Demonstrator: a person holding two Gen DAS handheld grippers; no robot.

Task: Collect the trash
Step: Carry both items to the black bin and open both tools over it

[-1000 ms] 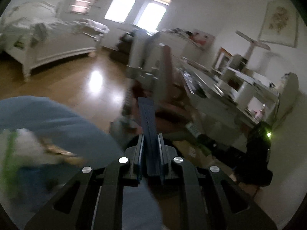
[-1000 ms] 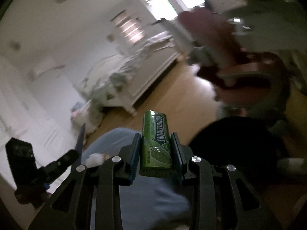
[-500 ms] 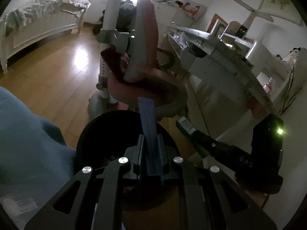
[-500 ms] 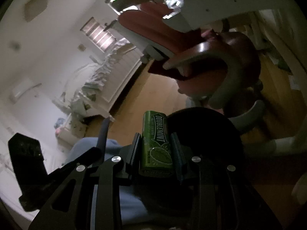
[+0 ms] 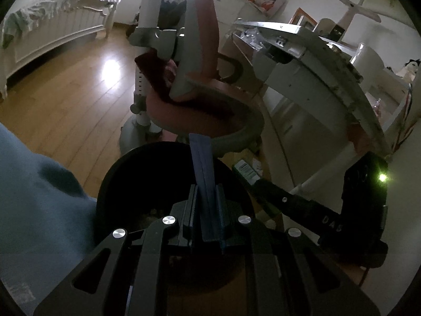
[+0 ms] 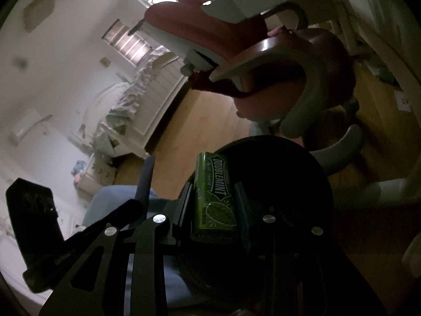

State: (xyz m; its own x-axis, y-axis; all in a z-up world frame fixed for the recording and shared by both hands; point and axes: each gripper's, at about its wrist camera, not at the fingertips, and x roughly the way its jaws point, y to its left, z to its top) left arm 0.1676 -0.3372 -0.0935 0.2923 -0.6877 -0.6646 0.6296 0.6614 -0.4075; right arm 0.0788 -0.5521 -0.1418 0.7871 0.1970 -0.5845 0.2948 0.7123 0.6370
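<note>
My right gripper [image 6: 212, 192] is shut on a green Doublemint gum pack [image 6: 214, 197], which stands upright between the pads. Below and beyond it lies the dark round opening of a black bin [image 6: 284, 173]. My left gripper [image 5: 200, 142] is shut with its blue fingers pressed together and nothing between them. It points over the same black bin [image 5: 147, 181], whose inside is too dark to read. In the left wrist view the end of the gum pack [image 5: 246, 169] shows at the bin's right rim.
A pink and grey chair [image 5: 200, 97] stands just behind the bin, on a wooden floor [image 5: 65, 100]. A white desk [image 5: 310, 60] overhangs on the right. A white bed [image 5: 52, 29] stands at the far left. A person's blue trouser leg [image 5: 34, 197] is beside the bin.
Both grippers have come down and forward, from facing the open room to hanging over the black bin by the chair. Neither grip has changed.
</note>
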